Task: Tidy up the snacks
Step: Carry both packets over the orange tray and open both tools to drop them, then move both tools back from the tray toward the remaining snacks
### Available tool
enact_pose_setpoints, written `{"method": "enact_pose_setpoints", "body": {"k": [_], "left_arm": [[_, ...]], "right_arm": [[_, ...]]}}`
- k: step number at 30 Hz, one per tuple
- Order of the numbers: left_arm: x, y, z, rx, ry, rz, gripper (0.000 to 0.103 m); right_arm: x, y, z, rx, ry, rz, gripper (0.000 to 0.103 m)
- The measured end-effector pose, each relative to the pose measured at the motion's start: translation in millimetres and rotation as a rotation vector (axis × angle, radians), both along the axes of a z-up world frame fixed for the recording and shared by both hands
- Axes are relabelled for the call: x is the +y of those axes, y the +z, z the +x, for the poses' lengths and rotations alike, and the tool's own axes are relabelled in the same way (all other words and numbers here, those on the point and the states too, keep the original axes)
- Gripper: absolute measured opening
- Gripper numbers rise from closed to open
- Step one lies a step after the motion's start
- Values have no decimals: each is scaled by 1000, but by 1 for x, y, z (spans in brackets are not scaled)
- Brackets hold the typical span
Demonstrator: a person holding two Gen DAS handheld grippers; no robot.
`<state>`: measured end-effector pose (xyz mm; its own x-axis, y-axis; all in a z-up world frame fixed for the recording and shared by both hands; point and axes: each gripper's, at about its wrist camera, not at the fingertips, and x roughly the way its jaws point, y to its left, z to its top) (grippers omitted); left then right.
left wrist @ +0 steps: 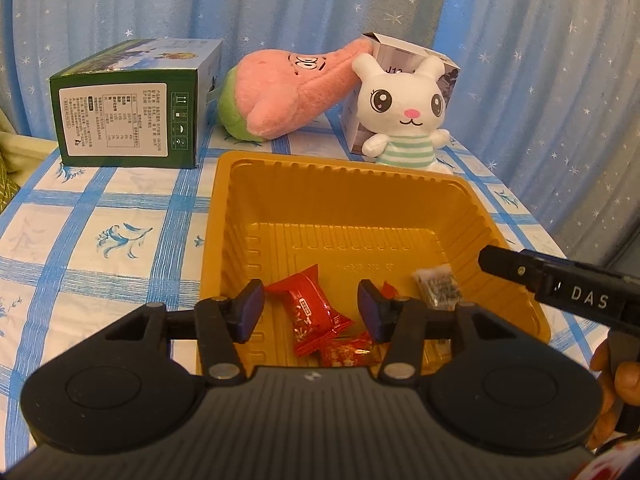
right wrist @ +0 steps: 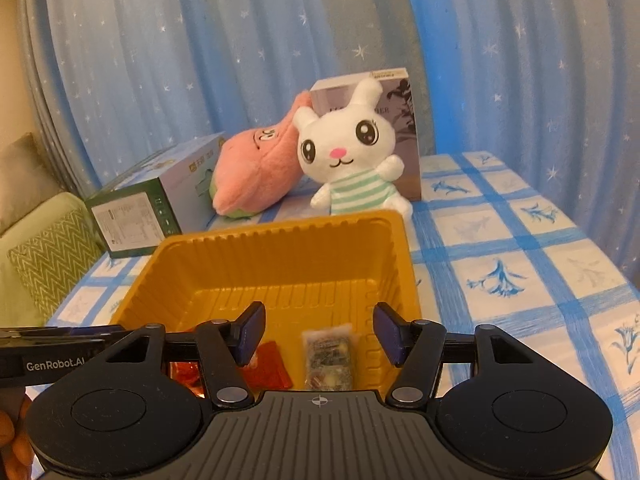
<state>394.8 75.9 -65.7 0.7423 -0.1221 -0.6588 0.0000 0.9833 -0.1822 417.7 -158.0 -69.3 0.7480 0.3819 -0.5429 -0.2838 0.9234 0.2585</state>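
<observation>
Both grippers hang over the near edge of the yellow tray, the left gripper and right gripper with jaws apart and gripping nothing. On the tray floor lie a red snack packet and a clear-wrapped snack. Beyond, along the tabletop's far edge, are a green box, pink plush and white bunny plush.

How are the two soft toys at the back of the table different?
The bunny toy is white with a striped green shirt; the pink toy is pink with a green end. The bunny sits upright, while the pink toy lies tilted, leaning on the grey box behind the bunny. Both are plush with cartoon faces.
</observation>
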Motion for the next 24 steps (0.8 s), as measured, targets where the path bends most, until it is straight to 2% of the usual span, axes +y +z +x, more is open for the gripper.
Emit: {"method": "enact_pose_setpoints", "body": {"k": [9, 19, 24], "left_arm": [[-3, 4, -4, -8, -12, 11, 50], [-7, 19, -24, -53, -25, 13, 50], [-8, 23, -39, -73, -23, 7, 56]], "right_arm": [[-11, 3, -1, -25, -61, -15, 60], [-19, 15, -17, -45, -92, -31, 60], [-26, 19, -30, -41, -107, -27, 60]]}}
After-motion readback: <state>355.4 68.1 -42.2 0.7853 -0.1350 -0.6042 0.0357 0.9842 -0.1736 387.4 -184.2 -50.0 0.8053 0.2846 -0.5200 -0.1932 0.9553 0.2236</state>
